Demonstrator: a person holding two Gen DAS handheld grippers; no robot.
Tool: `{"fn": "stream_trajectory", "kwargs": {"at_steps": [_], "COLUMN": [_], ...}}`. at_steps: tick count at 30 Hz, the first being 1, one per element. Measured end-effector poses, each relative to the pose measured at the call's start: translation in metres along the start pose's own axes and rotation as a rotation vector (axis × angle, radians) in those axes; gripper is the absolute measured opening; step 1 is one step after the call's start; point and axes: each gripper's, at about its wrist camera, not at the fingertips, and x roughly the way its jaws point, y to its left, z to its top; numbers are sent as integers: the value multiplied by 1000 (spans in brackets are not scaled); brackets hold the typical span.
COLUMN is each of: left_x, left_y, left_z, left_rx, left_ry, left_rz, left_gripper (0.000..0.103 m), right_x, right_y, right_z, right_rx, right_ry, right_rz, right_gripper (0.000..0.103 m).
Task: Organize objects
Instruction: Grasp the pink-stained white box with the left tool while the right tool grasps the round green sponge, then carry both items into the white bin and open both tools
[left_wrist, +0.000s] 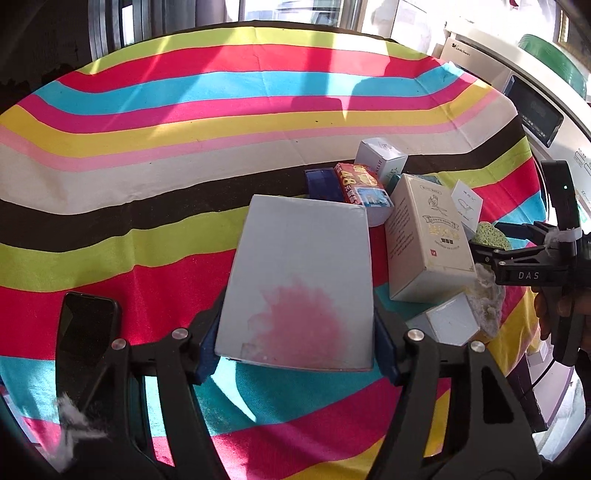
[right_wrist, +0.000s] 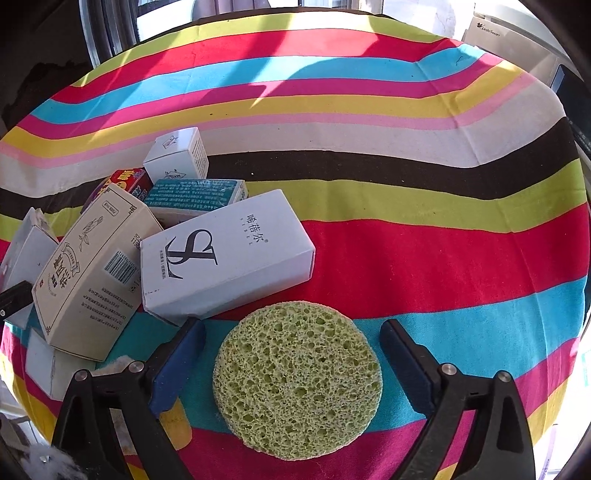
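In the left wrist view my left gripper (left_wrist: 295, 347) is shut on a flat grey box with a pink stain (left_wrist: 301, 280), held just above the striped cloth. Beyond it lies a pile of boxes: a cream box (left_wrist: 428, 236), a red packet (left_wrist: 360, 184), a blue box (left_wrist: 323, 182) and a small white box (left_wrist: 382, 153). In the right wrist view my right gripper (right_wrist: 291, 354) is open with a round green sponge (right_wrist: 297, 380) lying flat between its fingers. A white box with a large logo (right_wrist: 225, 258), the cream box (right_wrist: 88, 273) and a teal box (right_wrist: 194, 194) lie to its left.
The striped tablecloth (left_wrist: 184, 129) covers the table. A black phone (left_wrist: 86, 347) lies at the left. A white washing machine (left_wrist: 535, 92) stands past the table's right edge. My right gripper (left_wrist: 480, 251) shows at the right of the left wrist view.
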Motion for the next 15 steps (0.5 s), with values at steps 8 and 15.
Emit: {"fn": "stream_trajectory", "kwargs": {"at_steps": [8,15], "left_x": [-14,-25], "left_y": [-5,-13], "left_z": [-4,-7], "left_rx": [-15,-9], "left_ry": [-21,-38], "left_rz": [6,14], "left_gripper": [70,70], "right_x": [-11,-23], "right_y": [-5,-9], "right_z": [-20,-33], "right_rx": [1,-11], "right_ry": [3,-20], "right_rz": [-13,7], "right_gripper": [96,81]}}
